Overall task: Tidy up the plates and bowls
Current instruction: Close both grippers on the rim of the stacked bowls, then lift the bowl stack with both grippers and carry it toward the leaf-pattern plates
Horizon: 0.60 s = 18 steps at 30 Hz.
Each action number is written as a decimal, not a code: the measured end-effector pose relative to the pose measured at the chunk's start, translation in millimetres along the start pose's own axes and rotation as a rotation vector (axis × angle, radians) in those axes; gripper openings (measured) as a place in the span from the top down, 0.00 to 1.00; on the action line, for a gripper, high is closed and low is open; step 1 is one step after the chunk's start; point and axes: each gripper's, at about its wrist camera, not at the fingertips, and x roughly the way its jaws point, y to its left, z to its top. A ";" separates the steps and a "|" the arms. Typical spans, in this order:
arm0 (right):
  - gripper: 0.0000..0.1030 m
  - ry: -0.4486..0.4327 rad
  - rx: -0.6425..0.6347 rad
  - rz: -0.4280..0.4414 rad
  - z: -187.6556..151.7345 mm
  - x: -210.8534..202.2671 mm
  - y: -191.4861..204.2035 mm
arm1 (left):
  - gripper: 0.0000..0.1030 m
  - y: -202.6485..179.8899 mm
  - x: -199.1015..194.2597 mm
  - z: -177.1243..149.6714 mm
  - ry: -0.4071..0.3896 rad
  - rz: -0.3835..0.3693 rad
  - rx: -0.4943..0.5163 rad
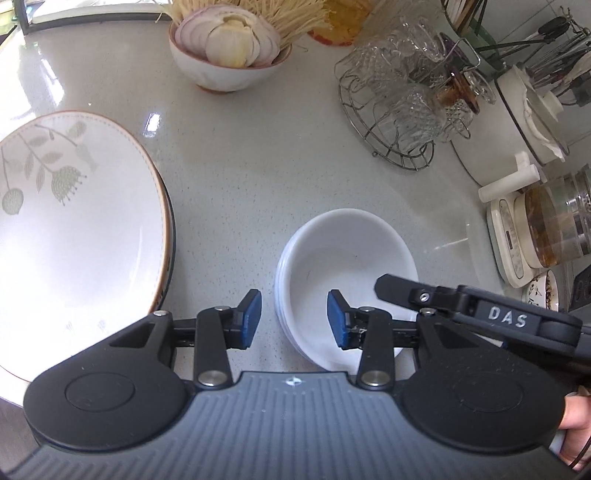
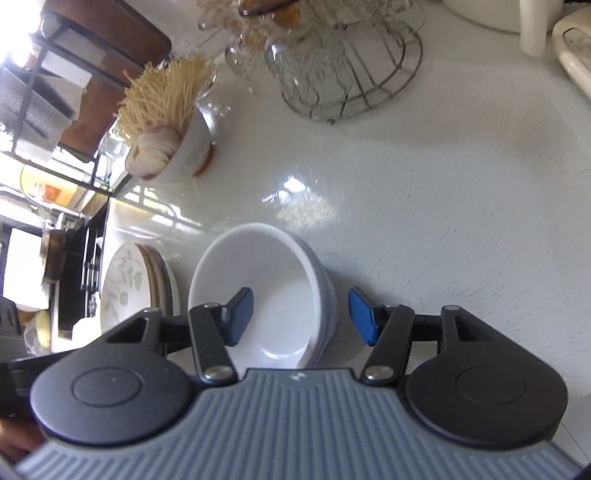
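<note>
- Counter [image 1: 258,166]: pale grey speckled stone, glossy, with window glare; it carries everything listed below.
- Bowls [image 1: 347,258]: a nested stack of plain white bowls, upright, near the counter's centre.
- Plates [image 1: 74,221]: a stack with a leaf-patterned, brown-rimmed plate on top, just beside the bowls, at their left in the left wrist view; not touching them.
- Left gripper [image 1: 295,319]: jaws partly open, straddling the near left rim of the bowls. The pads do not press on the rim; nothing is held.
- Right gripper [image 2: 301,315]: jaws about half open, one finger inside the top bowl, the other outside the stack's wall. No pad contact is visible; nothing is held.
- Onion bowl [image 1: 225,70]: holds cut onion, far side of the counter, with pale noodles [image 1: 258,14] behind it.
- Wire rack [image 1: 388,118]: holds upturned glass cups, to the right.
- Appliances [image 1: 517,229]: a white pot and a glass kettle on a base, along the right edge.
- Room: dark shelving [image 2: 74,74] stands beyond the counter's end.
</note>
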 end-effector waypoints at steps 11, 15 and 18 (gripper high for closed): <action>0.69 0.079 0.028 0.039 0.0 20.0 -15.1 | 0.57 -5.5 10.2 1.3 -0.011 0.055 -0.056; 0.77 0.100 0.027 0.046 1.0 22.1 -19.1 | 0.57 -6.7 14.9 0.9 -0.009 0.083 -0.076; 0.77 0.108 0.005 0.052 1.9 21.6 -19.5 | 0.57 -7.4 16.7 -0.4 -0.013 0.102 -0.083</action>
